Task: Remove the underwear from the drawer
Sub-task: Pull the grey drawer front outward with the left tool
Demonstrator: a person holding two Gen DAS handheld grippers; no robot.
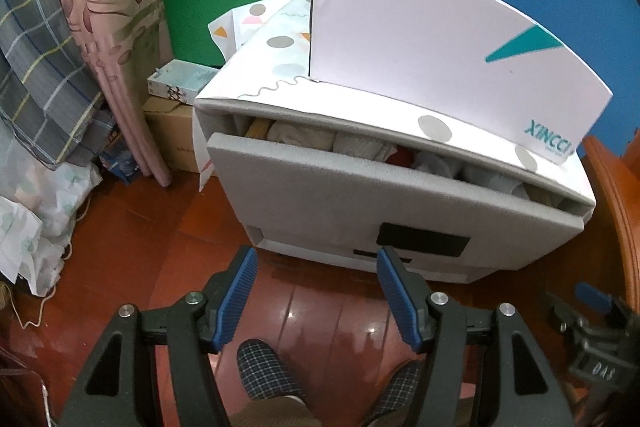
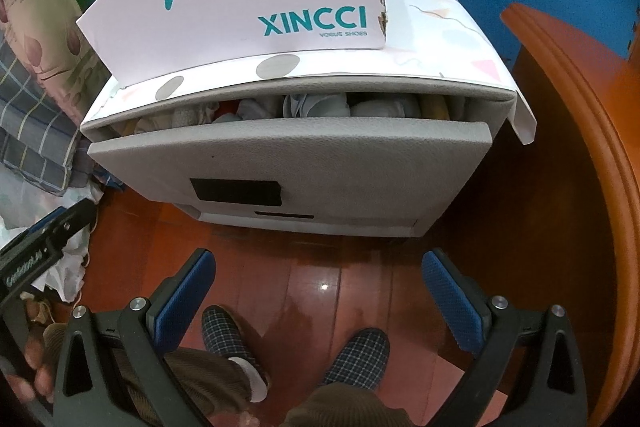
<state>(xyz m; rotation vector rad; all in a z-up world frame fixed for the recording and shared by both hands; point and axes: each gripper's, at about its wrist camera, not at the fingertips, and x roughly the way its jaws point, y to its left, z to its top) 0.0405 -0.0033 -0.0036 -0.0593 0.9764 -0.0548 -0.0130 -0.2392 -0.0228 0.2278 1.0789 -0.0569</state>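
The grey drawer stands slightly open, packed with folded underwear. Both the left gripper and right gripper hover apart below it, jaws spread and empty

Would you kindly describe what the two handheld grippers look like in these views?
Both the left gripper and the right gripper have black plastic bodies with triangular cut-outs, silver round bolts at the pivots, and ribbed blue rubber pads lining the fingers. White lettering marks the side of the left gripper's body as seen from the right wrist view.
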